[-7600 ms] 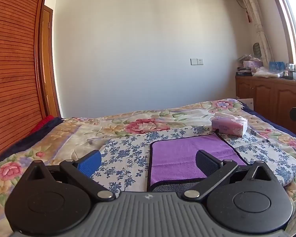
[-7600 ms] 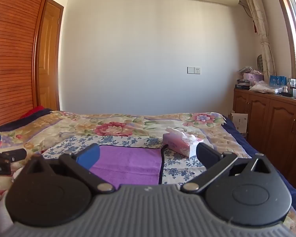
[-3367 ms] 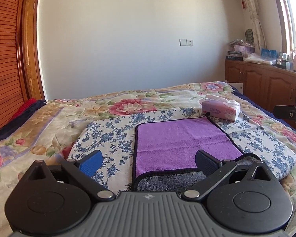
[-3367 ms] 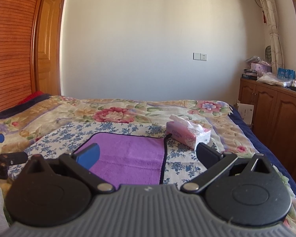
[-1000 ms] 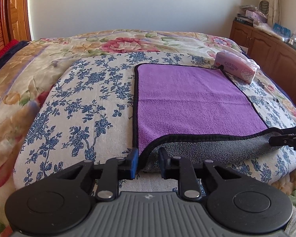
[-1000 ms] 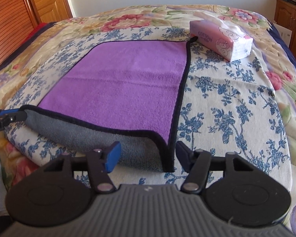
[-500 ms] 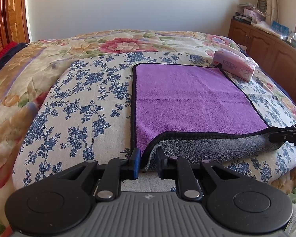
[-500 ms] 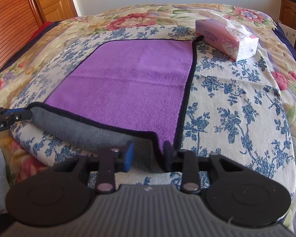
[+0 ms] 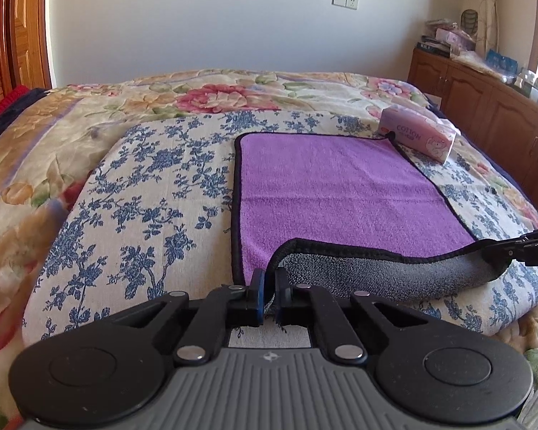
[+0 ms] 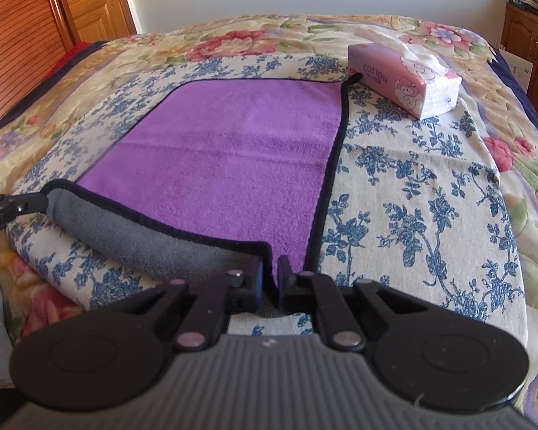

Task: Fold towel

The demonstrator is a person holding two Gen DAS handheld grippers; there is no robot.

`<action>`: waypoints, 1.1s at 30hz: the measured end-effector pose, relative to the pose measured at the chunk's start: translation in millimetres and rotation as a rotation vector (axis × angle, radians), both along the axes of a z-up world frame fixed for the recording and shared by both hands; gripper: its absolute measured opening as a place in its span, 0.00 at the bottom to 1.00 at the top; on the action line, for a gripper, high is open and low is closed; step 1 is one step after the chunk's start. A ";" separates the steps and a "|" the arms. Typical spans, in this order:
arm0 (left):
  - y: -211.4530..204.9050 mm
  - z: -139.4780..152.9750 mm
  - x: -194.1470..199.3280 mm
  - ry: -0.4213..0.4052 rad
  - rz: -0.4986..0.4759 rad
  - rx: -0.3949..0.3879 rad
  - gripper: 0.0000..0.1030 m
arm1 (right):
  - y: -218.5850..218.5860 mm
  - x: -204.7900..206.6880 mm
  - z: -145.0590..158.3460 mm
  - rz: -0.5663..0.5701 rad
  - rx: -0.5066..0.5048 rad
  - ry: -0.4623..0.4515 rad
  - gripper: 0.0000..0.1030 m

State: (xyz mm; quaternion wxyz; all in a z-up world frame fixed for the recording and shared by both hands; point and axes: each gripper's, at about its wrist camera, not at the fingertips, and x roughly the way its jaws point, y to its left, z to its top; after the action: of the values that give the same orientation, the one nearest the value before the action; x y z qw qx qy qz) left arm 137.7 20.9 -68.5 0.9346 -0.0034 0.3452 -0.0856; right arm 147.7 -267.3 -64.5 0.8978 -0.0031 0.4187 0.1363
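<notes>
A purple towel (image 9: 333,186) with a black hem and a grey underside lies spread on a blue-flowered cloth on the bed; it also shows in the right wrist view (image 10: 233,150). My left gripper (image 9: 270,279) is shut on the towel's near left corner. My right gripper (image 10: 270,268) is shut on the near right corner. The near edge is lifted and curled over, so the grey underside (image 9: 394,276) shows between the two grippers. Each gripper's tip shows at the edge of the other's view.
A pink tissue box (image 9: 418,138) sits just past the towel's far right corner, also in the right wrist view (image 10: 405,79). Wooden cabinets (image 9: 484,96) stand to the right of the bed. A wooden wardrobe and door (image 10: 53,14) stand at the left.
Both grippers have closed fully on the towel's near corners. The near edge has lifted and curled a little further over the purple side.
</notes>
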 end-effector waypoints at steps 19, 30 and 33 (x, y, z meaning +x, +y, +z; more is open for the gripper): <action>-1.2 17.7 -1.0 -0.080 -0.011 -0.036 0.06 | -1.1 0.7 18.5 -0.001 0.034 -0.116 0.04; -2.3 25.5 8.3 -0.119 -0.023 -0.050 0.05 | -3.7 13.4 25.6 0.008 0.047 -0.169 0.04; -2.5 26.1 12.9 -0.122 -0.024 -0.052 0.05 | -4.4 16.9 27.5 0.015 0.055 -0.183 0.04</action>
State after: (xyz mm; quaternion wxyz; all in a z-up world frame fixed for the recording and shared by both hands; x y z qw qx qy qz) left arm 150.6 18.4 -42.4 0.9525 -0.0183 0.2850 -0.1059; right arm 164.5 -271.8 -36.9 0.9310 0.0058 0.3312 0.1537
